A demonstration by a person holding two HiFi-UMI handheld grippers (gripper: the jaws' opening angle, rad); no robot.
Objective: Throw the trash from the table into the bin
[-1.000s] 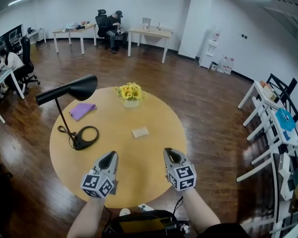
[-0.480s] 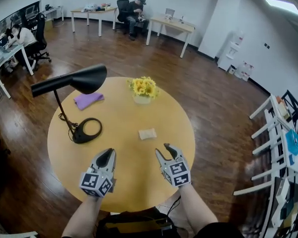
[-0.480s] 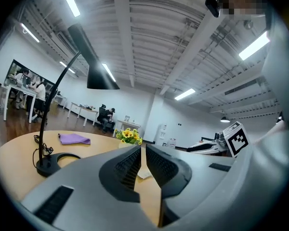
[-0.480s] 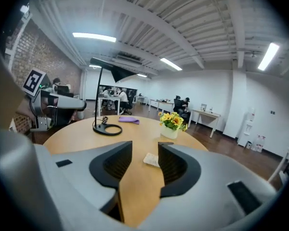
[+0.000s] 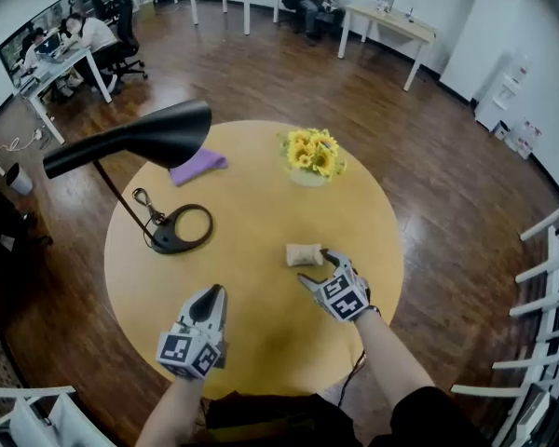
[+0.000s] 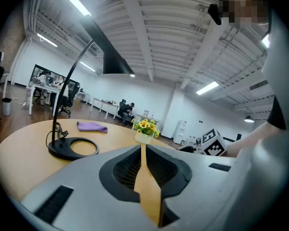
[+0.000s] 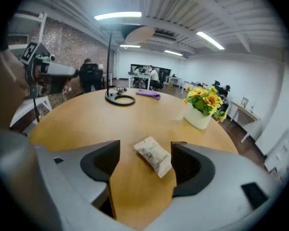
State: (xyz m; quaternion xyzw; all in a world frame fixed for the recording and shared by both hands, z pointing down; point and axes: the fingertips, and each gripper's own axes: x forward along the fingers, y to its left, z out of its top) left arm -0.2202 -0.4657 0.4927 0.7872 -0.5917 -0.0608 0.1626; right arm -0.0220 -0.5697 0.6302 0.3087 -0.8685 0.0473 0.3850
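Observation:
A small beige packet [image 5: 304,254] lies flat on the round wooden table [image 5: 261,194], right of centre. My right gripper [image 5: 320,268] is angled down at it. Its jaws have just been opening and now stand wide. In the right gripper view the packet [image 7: 154,158] lies on the wood between the two fingers [image 7: 185,158], touching neither pad. My left gripper [image 5: 209,296] hovers over the near left part of the table. Its jaws have eased apart slightly, leaving only a thin slit with nothing in it [image 6: 143,150]. No bin is in view.
A black desk lamp [image 5: 172,133] with a ring base [image 5: 184,230] stands at the table's left. A purple cloth [image 5: 197,166] lies behind it. A pot of yellow flowers [image 5: 311,155] sits at the far side. White shelving [image 5: 550,277] stands at the right, and desks with seated people are further off.
My right gripper has moved forward and down to the packet, rolled, and opened from shut to wide. The left gripper has dipped a little and stays near the front edge.

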